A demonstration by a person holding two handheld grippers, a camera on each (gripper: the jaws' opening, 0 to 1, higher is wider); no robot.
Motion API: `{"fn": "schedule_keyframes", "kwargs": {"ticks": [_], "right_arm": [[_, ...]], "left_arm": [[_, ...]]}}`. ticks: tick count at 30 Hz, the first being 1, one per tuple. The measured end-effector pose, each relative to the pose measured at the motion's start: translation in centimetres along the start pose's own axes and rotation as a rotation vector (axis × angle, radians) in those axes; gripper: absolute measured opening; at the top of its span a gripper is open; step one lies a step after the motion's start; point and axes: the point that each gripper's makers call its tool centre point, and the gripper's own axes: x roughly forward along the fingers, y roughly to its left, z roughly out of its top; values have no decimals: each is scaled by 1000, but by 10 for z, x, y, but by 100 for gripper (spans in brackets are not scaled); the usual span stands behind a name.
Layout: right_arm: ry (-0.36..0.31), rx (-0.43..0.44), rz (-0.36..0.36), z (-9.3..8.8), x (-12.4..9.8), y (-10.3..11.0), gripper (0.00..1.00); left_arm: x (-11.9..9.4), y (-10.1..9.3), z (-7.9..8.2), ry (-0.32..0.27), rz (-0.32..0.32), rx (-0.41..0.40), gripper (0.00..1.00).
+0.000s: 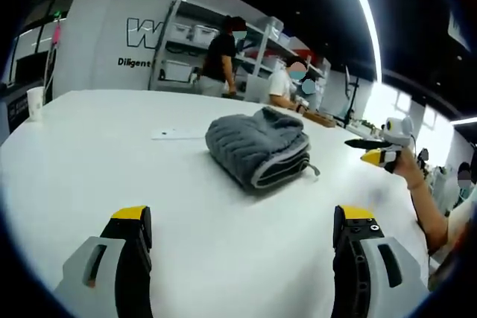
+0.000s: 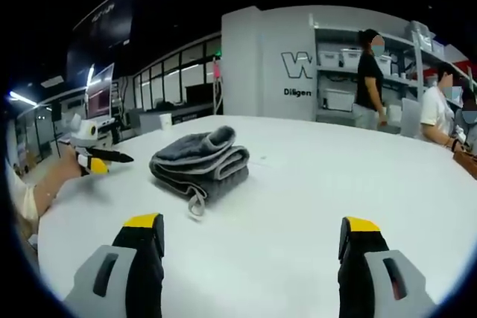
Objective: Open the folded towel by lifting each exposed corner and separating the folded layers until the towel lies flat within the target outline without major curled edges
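Folded grey towel (image 1: 259,147) resting on the white table (image 1: 112,154), still bundled in several layers, pale edging showing along the folds and a small hanging loop (image 1: 313,170) trailing from one end onto the tabletop. Seen again in the right gripper view (image 2: 201,163), loop (image 2: 196,203) drooping toward the camera.

Left gripper (image 1: 242,223) short of the towel, jaws spread wide apart, nothing between them, yellow tips over bare table. Right gripper (image 2: 253,230) likewise short of the towel, jaws wide apart and holding nothing. Bare tabletop between each gripper and the towel, nothing blocking the way.

In the left gripper view, beyond the towel to its right, the right gripper (image 1: 370,148) coming in, held in a person's hand (image 1: 408,167), apart from the towel. In the right gripper view, left of the towel, the left gripper (image 2: 104,156) held in a hand (image 2: 68,166), near the towel but not touching.

Just behind the towel, a flat white sheet (image 1: 177,133) lying on the table. Far off to the towel's left at the table edge, a white paper cup (image 1: 35,103). Behind the towel, past the table, metal shelving (image 1: 186,50) with storage bins, a standing person in a dark shirt (image 1: 221,57), and a seated person in white (image 1: 282,86). White wall with dark lettering (image 2: 298,65) beside the shelving.
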Motion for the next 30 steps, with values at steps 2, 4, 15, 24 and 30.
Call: {"fn": "schedule_keyframes", "kwargs": {"ticks": [2,4,15,24,30], "right_arm": [[0,0,-6,0,-1,-2,98],[-5,1,-10,2,-2,-3,98],[-2,5,-13,1,-1,-5,98],[14,42,-28,-7,0,-16,98],[-15,39,-18,0,-3,-14,98]], "left_arm": [[0,-1,-1,6,-3,1,99],[0,-2,-1,6,-3,5,99],[-11,0,11,-28,24,23,99],[-13,3,24,-50,73,57,99],[-10,3,37,-52,119,105,99]]}}
